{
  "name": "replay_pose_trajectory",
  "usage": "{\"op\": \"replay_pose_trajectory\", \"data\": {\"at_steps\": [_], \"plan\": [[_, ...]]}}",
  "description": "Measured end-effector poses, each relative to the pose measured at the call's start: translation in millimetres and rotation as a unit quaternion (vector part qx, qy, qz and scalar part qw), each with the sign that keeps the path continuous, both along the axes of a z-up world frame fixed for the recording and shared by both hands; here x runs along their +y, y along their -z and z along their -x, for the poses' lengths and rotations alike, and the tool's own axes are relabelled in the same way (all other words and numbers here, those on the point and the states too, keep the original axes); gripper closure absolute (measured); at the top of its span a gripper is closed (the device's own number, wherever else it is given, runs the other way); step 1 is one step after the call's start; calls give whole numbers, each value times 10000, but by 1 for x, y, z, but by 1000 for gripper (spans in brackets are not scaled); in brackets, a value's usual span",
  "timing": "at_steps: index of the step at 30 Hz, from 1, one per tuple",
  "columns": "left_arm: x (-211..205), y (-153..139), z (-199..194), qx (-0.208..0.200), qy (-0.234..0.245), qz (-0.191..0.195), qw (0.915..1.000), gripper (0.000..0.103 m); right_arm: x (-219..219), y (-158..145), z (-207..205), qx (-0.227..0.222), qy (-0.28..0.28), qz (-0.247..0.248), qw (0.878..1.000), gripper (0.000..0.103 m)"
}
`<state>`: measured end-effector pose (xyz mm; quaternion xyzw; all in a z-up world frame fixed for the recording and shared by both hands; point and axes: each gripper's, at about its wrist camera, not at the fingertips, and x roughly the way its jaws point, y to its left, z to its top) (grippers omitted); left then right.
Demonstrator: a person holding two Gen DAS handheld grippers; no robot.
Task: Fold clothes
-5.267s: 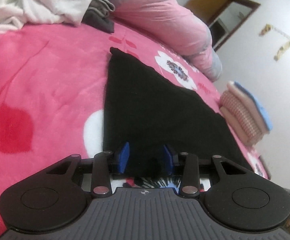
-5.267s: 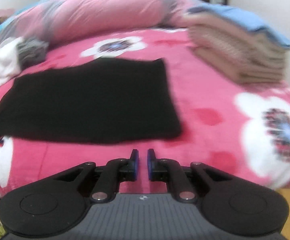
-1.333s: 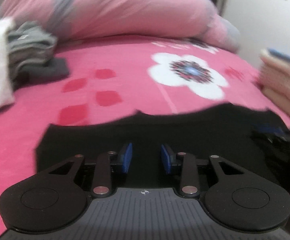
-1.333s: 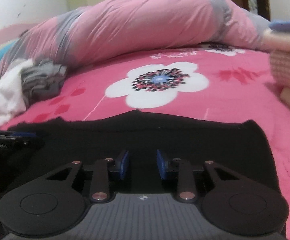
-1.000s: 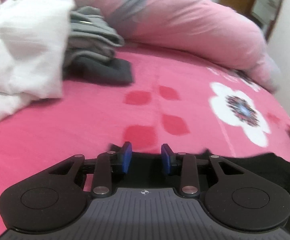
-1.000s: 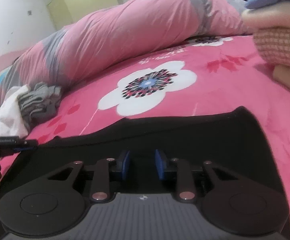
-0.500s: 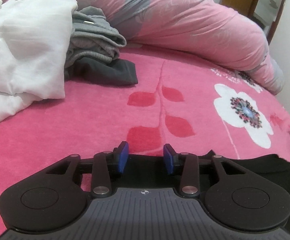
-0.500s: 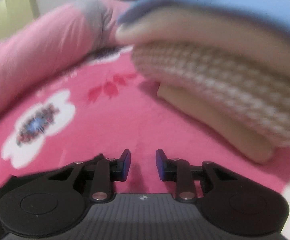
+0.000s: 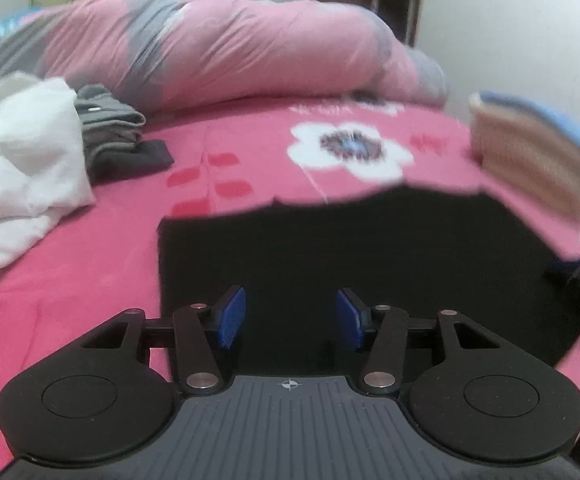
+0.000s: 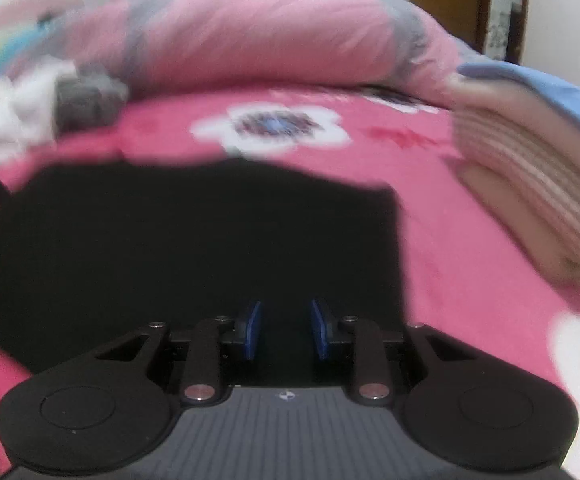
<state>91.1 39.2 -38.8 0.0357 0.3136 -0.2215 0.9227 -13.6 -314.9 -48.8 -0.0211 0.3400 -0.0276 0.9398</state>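
- Left wrist view: left gripper (image 9: 287,316) over the black cloth (image 9: 370,256), which lies flat on the pink bed (image 9: 89,272). Jaws have just been opening, now released, nothing gripped. White clothes (image 9: 21,160) & grey pile (image 9: 109,128) far left; folded stack (image 9: 530,152) right.
- Right wrist view: blurry. Right gripper (image 10: 285,330) above cloth's (image 10: 189,240) near edge, jaws part open, gripping nothing. Folded stack (image 10: 530,160) right, rolled quilt (image 10: 269,36) behind.

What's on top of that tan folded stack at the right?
A blue folded piece lies on the tan folded stack. Its far side and anything further back on top is out of view.
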Motion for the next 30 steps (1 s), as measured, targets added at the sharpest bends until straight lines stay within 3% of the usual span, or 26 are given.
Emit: {"op": "replay_pose_trajectory", "data": {"at_steps": [5,7,8,11,15,17,21,24,27,30], "plan": [[21,1,32,-94,-87,62,9999,52,-42,-15,58,-40,1263,21,9920,73],[22,-3,41,-179,-30,69,9998,52,-37,-27,65,-264,1318,-16,9909,73],[20,-4,45,-214,15,30,9998,52,-33,-32,68,-383,1317,-35,9905,73],[8,-1,54,-199,143,-10,9997,52,3,-35,44,-662,623,-220,9956,73],[-3,14,63,-3,229,-178,9996,52,49,-10,12,-307,-271,-262,9988,75],[-2,23,66,106,162,-289,9994,52,49,5,9,27,-168,-90,9998,75],[15,29,72,204,112,-143,9996,52,10,0,48,75,256,-300,9992,75],[22,30,74,200,129,-92,9997,51,-6,-11,69,242,785,136,9965,74],[25,31,75,221,90,-10,9997,50,-8,-26,73,-3,924,160,9956,74],[24,30,78,239,20,47,9997,48,9,-30,52,-242,595,97,9979,74]]}}
